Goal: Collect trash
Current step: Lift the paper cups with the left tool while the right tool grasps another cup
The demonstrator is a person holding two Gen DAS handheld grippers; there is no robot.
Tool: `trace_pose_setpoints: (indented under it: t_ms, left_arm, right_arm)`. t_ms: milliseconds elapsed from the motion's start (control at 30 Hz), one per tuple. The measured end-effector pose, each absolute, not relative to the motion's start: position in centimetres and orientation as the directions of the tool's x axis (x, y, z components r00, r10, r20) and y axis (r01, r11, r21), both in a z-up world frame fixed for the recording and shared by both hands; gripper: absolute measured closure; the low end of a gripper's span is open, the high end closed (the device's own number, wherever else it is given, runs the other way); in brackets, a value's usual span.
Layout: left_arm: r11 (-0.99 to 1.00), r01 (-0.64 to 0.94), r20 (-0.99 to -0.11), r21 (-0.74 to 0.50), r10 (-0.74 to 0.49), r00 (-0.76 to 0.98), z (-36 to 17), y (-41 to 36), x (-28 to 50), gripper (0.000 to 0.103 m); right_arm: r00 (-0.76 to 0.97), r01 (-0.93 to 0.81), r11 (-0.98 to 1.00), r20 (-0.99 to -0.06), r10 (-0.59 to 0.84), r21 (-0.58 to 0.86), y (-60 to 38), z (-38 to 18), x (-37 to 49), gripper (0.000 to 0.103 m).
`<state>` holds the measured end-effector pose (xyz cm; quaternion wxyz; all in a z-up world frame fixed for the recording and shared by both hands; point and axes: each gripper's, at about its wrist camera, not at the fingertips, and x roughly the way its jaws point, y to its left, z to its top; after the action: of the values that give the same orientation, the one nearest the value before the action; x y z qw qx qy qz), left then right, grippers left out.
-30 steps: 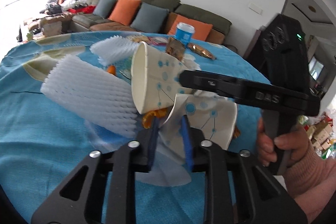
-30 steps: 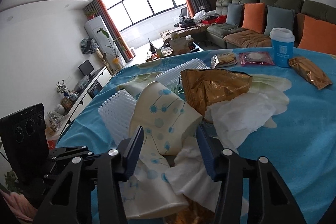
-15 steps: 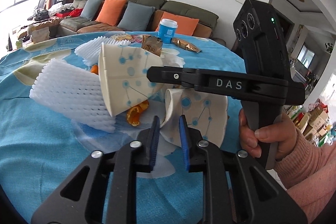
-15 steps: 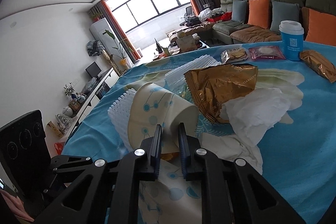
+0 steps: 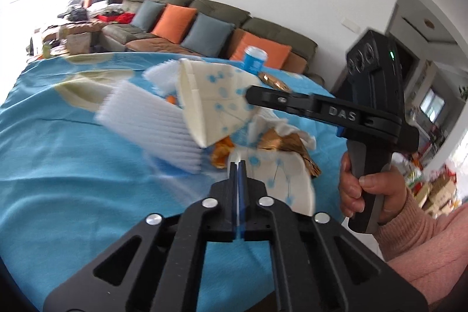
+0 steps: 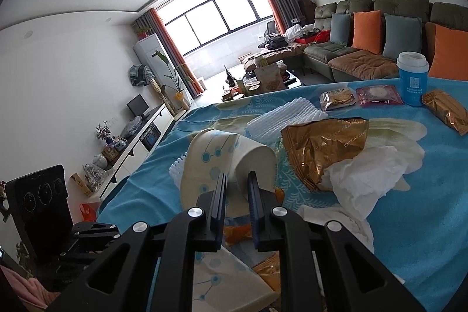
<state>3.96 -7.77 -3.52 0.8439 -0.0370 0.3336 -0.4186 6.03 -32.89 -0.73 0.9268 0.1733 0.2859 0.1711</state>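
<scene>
Right wrist view: your right hand-held gripper [image 6: 237, 180] is pinched on the base of the cream paper cup with blue dots [image 6: 222, 160], tipped above the blue-clothed worktop [image 6: 433, 195]. Your left hand-held gripper [image 5: 238, 165] is squeezed fully together on the rim of a second, flattened dotted paper cup [image 5: 280, 174]. That one lies just below the first cup, beside the crumpled gold foil wrapper [image 5: 280, 144].
</scene>
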Motion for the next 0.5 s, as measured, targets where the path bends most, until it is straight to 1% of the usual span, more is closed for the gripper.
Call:
trace_pose_setpoints:
  t_ms: [133,267,333,367,400,433,500]
  left_arm:
    - [0.69,0.646,-0.519,-0.325,-0.701,0.488,-2.7,-4.8,3.8,0.102]
    - [0.676,0.645,-0.52,-0.356,-0.717,0.464,-3.1,-3.4,3.8,0.101]
    - [0.653,0.671,-0.518,-0.351,-0.733,0.441,-3.0,-3.9,3.5,0.084]
    - [0.642,0.684,-0.517,-0.346,-0.739,0.432,-2.9,-4.3,3.4,0.08]
    - [0.626,0.7,-0.515,-0.342,-0.749,0.417,-2.9,-4.8,3.5,0.071]
    - [0.604,0.721,-0.512,-0.34,-0.762,0.397,-2.9,-5.6,3.7,0.064]
    - [0.584,0.743,-0.528,-0.326,-0.765,0.369,-3.2,-7.0,3.6,0.064]
  right_arm:
    - [0.779,-0.244,0.882,-0.46,0.426,0.404,-31.9,0.0,6.4,0.09]
    - [0.771,-0.251,0.874,-0.46,0.44,0.417,-31.4,-0.2,7.0,0.09]
    - [0.766,-0.246,0.87,-0.464,0.444,0.427,-31.3,-0.5,7.0,0.09]
    - [0.763,-0.244,0.868,-0.468,0.447,0.431,-31.2,-0.7,7.0,0.09]
    - [0.76,-0.243,0.868,-0.471,0.448,0.434,-31.2,-0.8,7.0,0.09]
    - [0.759,-0.241,0.868,-0.474,0.447,0.433,-31.2,-1.0,6.9,0.09]
    - [0.758,-0.237,0.871,-0.478,0.443,0.431,-31.3,-1.1,6.7,0.09]
